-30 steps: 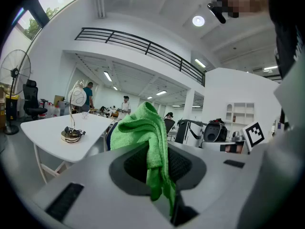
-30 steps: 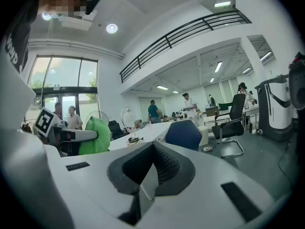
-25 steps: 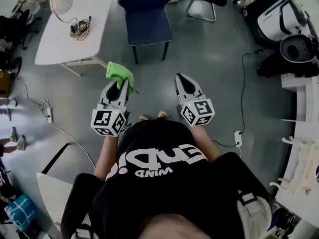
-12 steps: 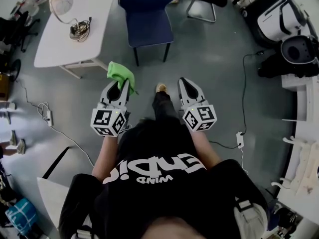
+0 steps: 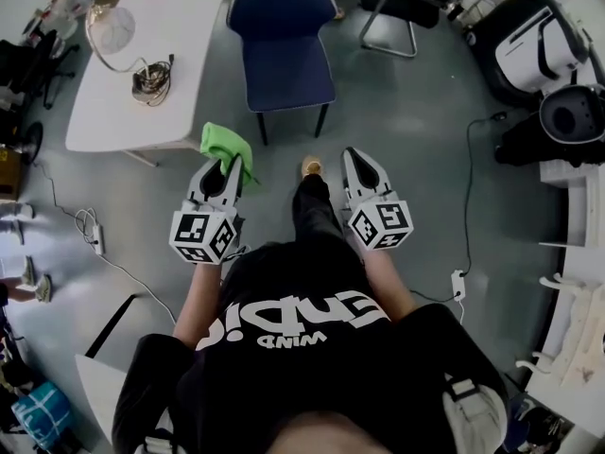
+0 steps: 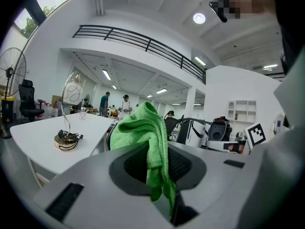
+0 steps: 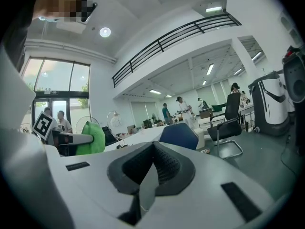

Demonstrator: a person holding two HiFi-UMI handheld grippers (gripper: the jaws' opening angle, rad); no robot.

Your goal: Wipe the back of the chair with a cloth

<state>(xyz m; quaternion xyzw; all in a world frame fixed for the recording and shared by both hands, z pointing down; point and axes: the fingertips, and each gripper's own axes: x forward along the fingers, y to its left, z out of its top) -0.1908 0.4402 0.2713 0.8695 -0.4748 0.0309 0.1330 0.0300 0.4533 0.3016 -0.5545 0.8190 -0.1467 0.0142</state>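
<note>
Our left tongs (image 5: 230, 165) pinch a crumpled green cloth (image 5: 225, 144); right tongs (image 5: 353, 157) are closed, empty. Ahead, past our dark-trousered leg (image 5: 312, 200), the blue padded chair (image 5: 285, 55) stands by the white table's (image 5: 184, 26) edge, backrest top cropped.

A white table (image 5: 104, 102) carries a lamp (image 5: 112, 28). The lamp's base with tangled wires (image 5: 149, 76) sits near the table's right edge. A white plug strip (image 5: 95, 239) lies on the grey floor (image 5: 406, 140).

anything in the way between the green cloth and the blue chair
Nothing visible: only bare grey floor lies between the green cloth in the left gripper and the blue padded chair; the white table stands aside, left.
</note>
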